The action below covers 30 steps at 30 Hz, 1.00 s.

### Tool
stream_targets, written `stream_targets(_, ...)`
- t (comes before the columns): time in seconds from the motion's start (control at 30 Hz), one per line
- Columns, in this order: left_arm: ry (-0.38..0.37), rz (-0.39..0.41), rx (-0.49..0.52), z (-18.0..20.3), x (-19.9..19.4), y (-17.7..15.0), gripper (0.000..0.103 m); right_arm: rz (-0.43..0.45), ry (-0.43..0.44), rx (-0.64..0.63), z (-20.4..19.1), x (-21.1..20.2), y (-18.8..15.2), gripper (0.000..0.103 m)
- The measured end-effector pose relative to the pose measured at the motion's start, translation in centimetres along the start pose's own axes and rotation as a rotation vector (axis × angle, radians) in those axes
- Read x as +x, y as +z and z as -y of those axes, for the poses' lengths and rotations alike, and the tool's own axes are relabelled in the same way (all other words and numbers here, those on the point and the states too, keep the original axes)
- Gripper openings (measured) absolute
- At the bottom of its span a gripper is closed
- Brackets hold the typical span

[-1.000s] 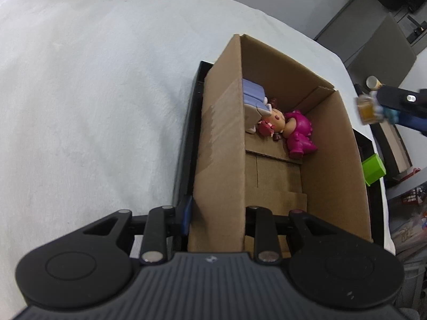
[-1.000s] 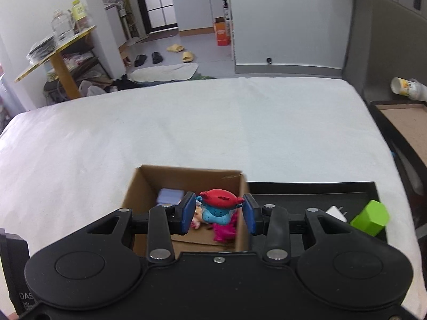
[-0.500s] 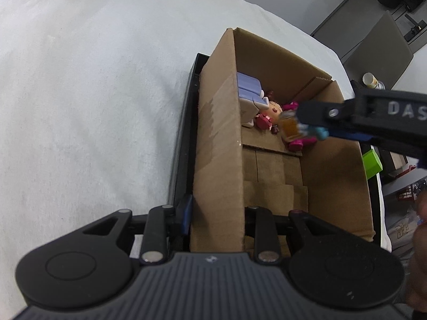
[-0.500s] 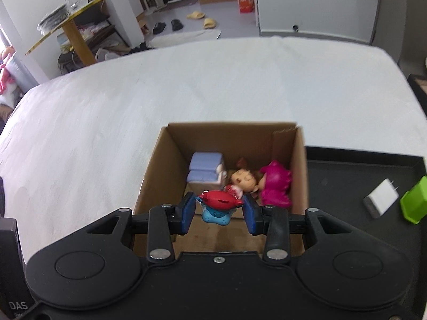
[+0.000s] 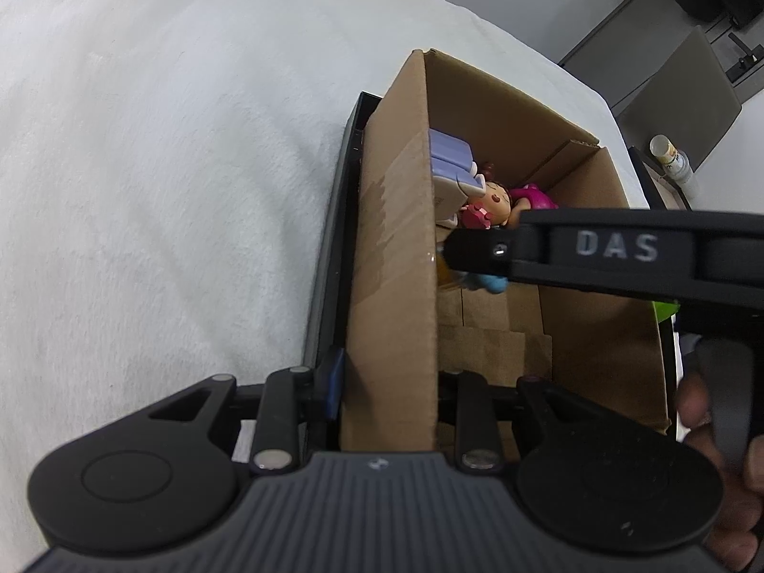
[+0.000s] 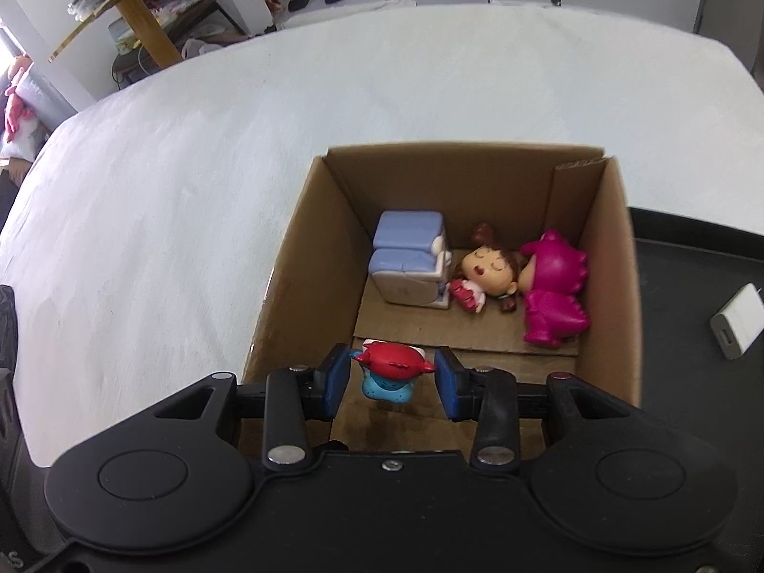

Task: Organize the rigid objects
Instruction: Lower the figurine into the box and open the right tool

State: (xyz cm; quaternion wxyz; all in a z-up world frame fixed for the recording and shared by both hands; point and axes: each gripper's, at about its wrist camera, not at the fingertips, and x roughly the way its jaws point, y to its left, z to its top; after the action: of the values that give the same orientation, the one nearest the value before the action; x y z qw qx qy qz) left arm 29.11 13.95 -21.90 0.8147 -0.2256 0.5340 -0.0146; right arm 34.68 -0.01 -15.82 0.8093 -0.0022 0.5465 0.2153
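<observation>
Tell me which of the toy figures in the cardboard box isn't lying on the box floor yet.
The red-capped blue figure: it sits between the right gripper pads, above the floor. The sleeping-face doll and the magenta dinosaur figure lie on the cardboard box floor.

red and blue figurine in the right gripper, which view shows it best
The right wrist view: the red and blue figurine sits unobstructed between the right gripper pads. The left wrist view shows only its blue base below that gripper's black finger.
</observation>
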Motion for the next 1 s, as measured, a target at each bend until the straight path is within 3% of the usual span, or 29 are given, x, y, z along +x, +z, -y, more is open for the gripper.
stream_targets(0.3,-0.004,-0.001,0.0,0.0,0.0,0.0,0.028,-0.008,0.02,0.052,0.0,1.6,1.0,0.043)
stream_targets(0.83,-0.007,-0.004,-0.014,-0.3,0.0,0.2,0.028,0.034,0.007,0.03,0.7,-1.4,0.8,0.044)
stream_targets(1.0,0.0,-0.002,-0.019,-0.1,0.1,0.2,0.027,0.043,-0.005,0.027,1.1,-2.6,0.5,0.051)
